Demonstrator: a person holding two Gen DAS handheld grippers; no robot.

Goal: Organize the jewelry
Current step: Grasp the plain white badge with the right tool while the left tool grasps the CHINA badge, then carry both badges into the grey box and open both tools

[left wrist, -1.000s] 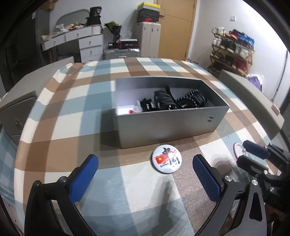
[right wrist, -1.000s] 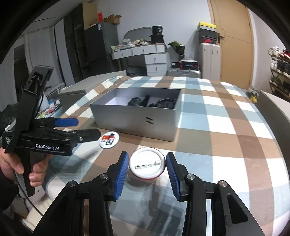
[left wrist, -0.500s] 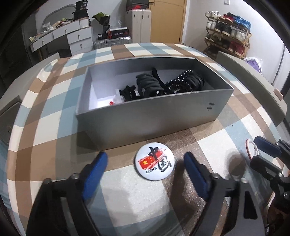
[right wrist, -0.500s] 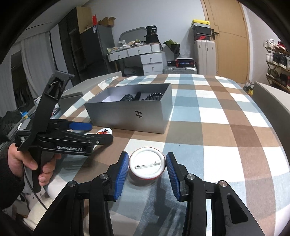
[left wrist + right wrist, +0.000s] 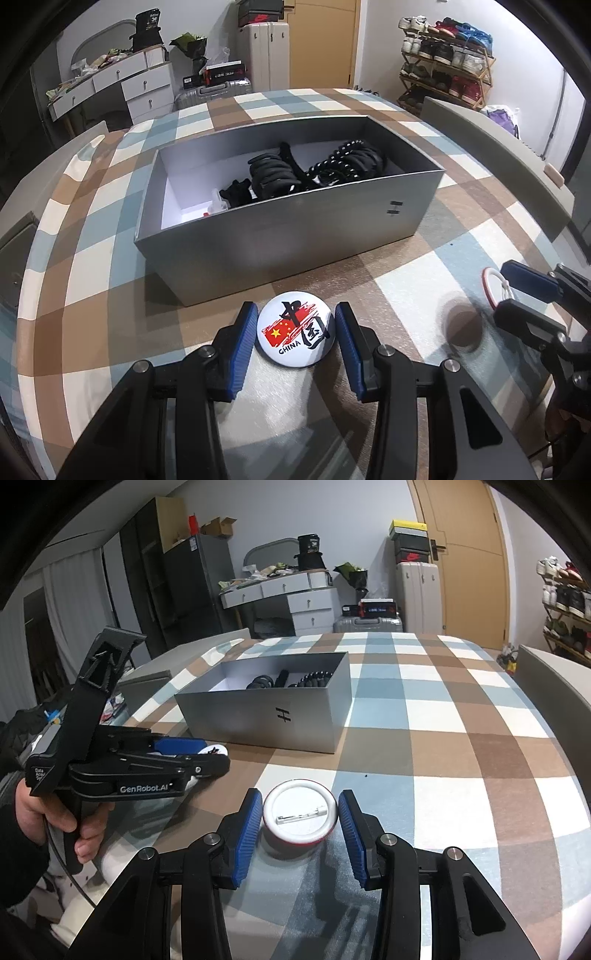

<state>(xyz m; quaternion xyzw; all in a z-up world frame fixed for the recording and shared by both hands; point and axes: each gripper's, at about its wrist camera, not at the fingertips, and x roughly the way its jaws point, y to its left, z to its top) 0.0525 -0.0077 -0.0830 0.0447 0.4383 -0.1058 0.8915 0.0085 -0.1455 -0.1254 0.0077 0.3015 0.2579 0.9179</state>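
Observation:
A white round CHINA flag badge (image 5: pixel 295 334) lies face up on the checked tablecloth, and my left gripper (image 5: pixel 296 338) is shut on it, a blue pad at each side. A second round badge (image 5: pixel 300 818) is held face down, pin showing, red rim below, between the blue pads of my right gripper (image 5: pixel 300 821), slightly above the cloth. An open grey box (image 5: pixel 288 229) behind both holds black bead bracelets (image 5: pixel 347 162) and black hair ties (image 5: pixel 271 175). The right gripper also shows in the left wrist view (image 5: pixel 517 291), and the left gripper in the right wrist view (image 5: pixel 199 755).
The box stands mid-table (image 5: pixel 266 712). Grey chair backs flank the table (image 5: pixel 498 151). A white dresser (image 5: pixel 295 602), suitcases and a shoe rack (image 5: pixel 443 59) stand beyond the table's far edge.
My left gripper moved forward and closed its wide-open jaws around the CHINA badge. The right gripper kept its grip on the face-down badge and shifted only slightly.

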